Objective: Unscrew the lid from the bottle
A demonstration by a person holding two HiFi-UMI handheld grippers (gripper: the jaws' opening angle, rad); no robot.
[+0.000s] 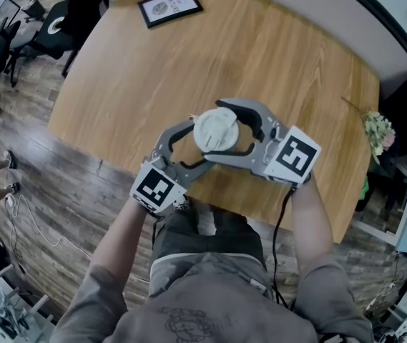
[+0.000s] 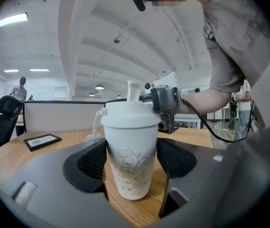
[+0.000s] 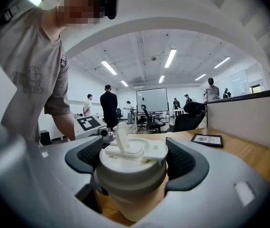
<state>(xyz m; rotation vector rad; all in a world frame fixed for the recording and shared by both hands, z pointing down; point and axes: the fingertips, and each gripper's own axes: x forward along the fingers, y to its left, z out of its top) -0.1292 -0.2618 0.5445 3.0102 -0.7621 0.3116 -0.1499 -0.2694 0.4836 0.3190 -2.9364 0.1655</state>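
- Left gripper [image 2: 132,159]: enters from 7 o'clock in the head view. Its own view shows both ribbed pads pressed on the bottle [image 2: 131,141] at mid-body, one on each side. The jaws stand wide, closed on the body.
- Right gripper [image 3: 135,161]: enters from 4 o'clock in the head view. Its own view shows its pads clamped on the lid [image 3: 134,151], one on each side. These jaws also stand wide.
- Bottle: white, upright, near the table's [image 1: 153,84] front edge, between the two grippers.
- Head view only: the lid's round top, ringed by both pairs of jaws. The body is hidden beneath it.
- Left gripper view only: the tapered body with a faint flower line drawing, its base on the wood, and a thin white strap at the lid's 9 o'clock side. The right gripper shows behind the lid at 1 o'clock.
- Right gripper view only: the lid's top detail, with a flip tab standing upright. The left gripper's marker cube shows at 10 o'clock.
- Frame [image 1: 170,6]: flat on the table's far side, at 11 o'clock from the bottle. All three views show it.
- Flowers [image 1: 379,128]: at the table's edge at 3 o'clock, seen in the head view alone.
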